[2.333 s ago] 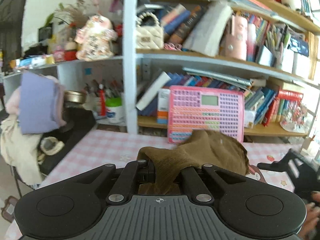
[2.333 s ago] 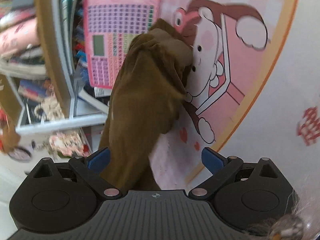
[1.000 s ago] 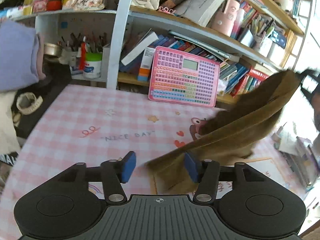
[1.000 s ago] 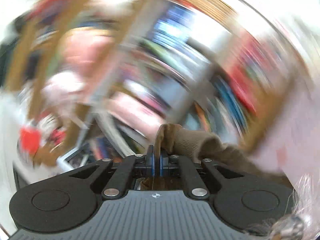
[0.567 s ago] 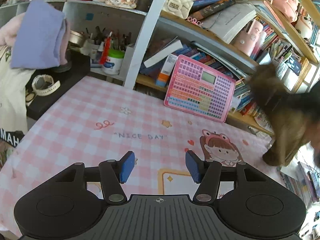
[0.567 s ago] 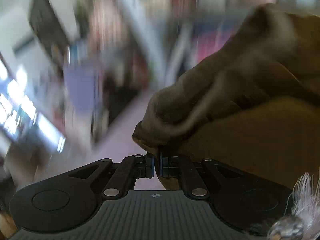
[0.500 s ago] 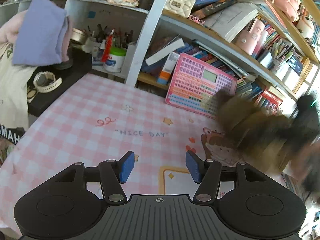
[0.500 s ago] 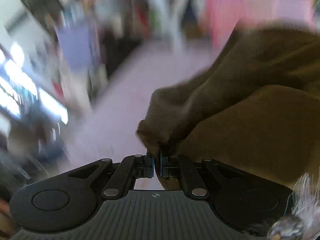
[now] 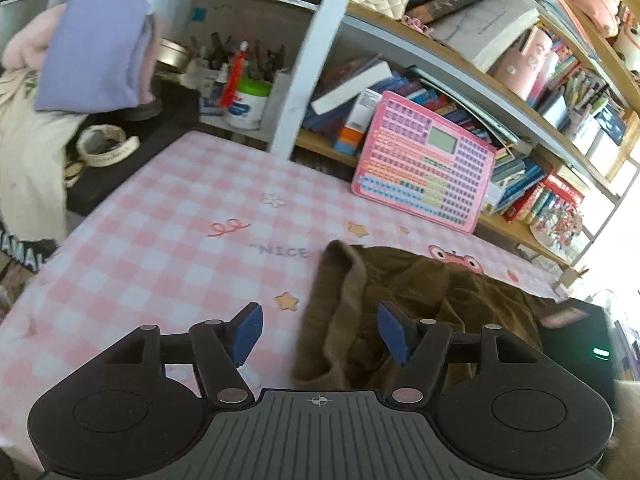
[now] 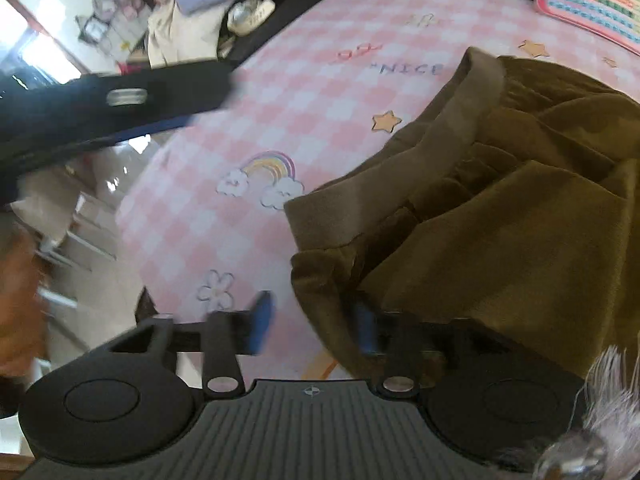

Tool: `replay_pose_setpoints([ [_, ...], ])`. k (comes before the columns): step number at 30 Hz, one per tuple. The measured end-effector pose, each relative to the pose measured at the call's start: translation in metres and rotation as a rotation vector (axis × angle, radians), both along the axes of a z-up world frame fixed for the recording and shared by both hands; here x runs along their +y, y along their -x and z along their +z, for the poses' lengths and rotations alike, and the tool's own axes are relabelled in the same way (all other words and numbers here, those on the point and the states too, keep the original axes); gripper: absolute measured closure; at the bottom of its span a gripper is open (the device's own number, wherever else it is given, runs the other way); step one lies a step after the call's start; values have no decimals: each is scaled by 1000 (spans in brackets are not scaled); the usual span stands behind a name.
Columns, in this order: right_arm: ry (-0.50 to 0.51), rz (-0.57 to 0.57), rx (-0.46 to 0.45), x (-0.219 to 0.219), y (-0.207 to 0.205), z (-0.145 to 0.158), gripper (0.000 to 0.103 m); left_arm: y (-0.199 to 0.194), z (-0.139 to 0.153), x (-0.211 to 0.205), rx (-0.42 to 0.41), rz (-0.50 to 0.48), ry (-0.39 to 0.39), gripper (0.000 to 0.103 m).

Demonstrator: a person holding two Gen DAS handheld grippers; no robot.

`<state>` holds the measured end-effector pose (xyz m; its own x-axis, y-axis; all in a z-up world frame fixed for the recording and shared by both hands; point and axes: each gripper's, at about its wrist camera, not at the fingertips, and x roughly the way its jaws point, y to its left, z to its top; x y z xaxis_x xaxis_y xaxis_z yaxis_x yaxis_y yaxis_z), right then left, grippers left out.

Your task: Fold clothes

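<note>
Pink toy tablet (image 9: 424, 160) leaning against bookshelf (image 9: 440, 56); checked tablecloth (image 9: 168, 216) beneath.

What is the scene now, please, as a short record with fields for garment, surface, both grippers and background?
garment: brown garment, crumpled in a heap, not folded
surface: pink checked tablecloth with cartoon prints
left hand-held gripper: open, holding nothing, near edge of the garment between its fingers
right hand-held gripper: open, blurred, at the garment's near edge
background: pink toy keyboard leaning against bookshelf
</note>
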<state>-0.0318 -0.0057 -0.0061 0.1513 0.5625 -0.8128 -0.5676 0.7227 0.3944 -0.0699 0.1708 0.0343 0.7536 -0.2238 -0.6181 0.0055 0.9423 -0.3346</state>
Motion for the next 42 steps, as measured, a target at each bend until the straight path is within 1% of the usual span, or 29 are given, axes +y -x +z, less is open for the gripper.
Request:
replay_pose_setpoints([
  [3, -30, -81, 0, -28, 4, 10, 55, -16, -9, -7, 4, -39, -2, 38],
  [6, -56, -243, 18, -73, 7, 15, 55, -44, -23, -18, 17, -96, -15, 40],
  [10, -43, -483, 17, -130, 19, 14, 55, -87, -41, -32, 46, -155, -17, 43],
  [13, -41, -647, 19, -170, 33, 13, 55, -116, -57, -41, 91, -190, -28, 45],
  [15, -35, -718, 21, -186, 40, 13, 55, -132, -68, -46, 134, -198, -39, 48],
  [16, -32, -752, 21, -193, 44, 12, 55, -138, -73, -48, 152, -196, -43, 53],
  [17, -28, -780, 22, -199, 46, 11, 55, -143, -78, -49, 165, -191, -39, 64],
  [18, -26, -802, 23, -202, 47, 10, 55, -146, -82, -49, 175, -186, -31, 71],
  [20, -20, -847, 23, -208, 48, 7, 56, -147, -83, -49, 168, -187, -2, 92],
  [21, -15, -865, 22, -211, 48, 6, 55, -147, -82, -48, 161, -189, 14, 98],
  [22, -10, -883, 21, -214, 48, 5, 55, -145, -79, -45, 144, -181, 40, 101],
  [23, -2, -900, 21, -215, 48, 4, 55, -143, -74, -39, 120, -168, 71, 101],
  [24, 5, -917, 20, -217, 47, 3, 56, -141, -68, -30, 87, -129, 103, 101],
  [25, 13, -933, 17, -219, 45, 2, 56, -139, -63, -18, 64, -77, 143, 101],
  [26, 14, -943, 13, -221, 45, 2, 56, -140, -61, -5, 59, -23, 182, 101],
  [27, 13, -952, 8, -225, 46, 4, 56, -140, -63, 6, 62, 21, 175, 101],
  [30, 30, -983, -16, -232, 39, 4, 56, -142, -72, 30, 88, 111, 78, 101],
  [31, 40, -994, -27, -235, 36, 3, 56, -142, -74, 35, 97, 121, 66, 100],
  [32, 54, -1005, -37, -238, 32, 2, 56, -141, -76, 40, 103, 126, 65, 94],
  [34, 83, -1021, -59, -244, 20, 1, 56, -136, -76, 48, 111, 140, 62, 89],
  [38, 135, -1013, -127, -249, -12, -1, 56, -111, -63, 55, 58, 185, 51, 90],
  [40, 167, -1015, -156, -249, -30, -4, 56, -90, -56, 54, 33, 149, 68, 90],
  [42, 179, -1035, -160, -252, -46, -10, 57, -68, -52, 49, 28, 100, 79, 90],
])
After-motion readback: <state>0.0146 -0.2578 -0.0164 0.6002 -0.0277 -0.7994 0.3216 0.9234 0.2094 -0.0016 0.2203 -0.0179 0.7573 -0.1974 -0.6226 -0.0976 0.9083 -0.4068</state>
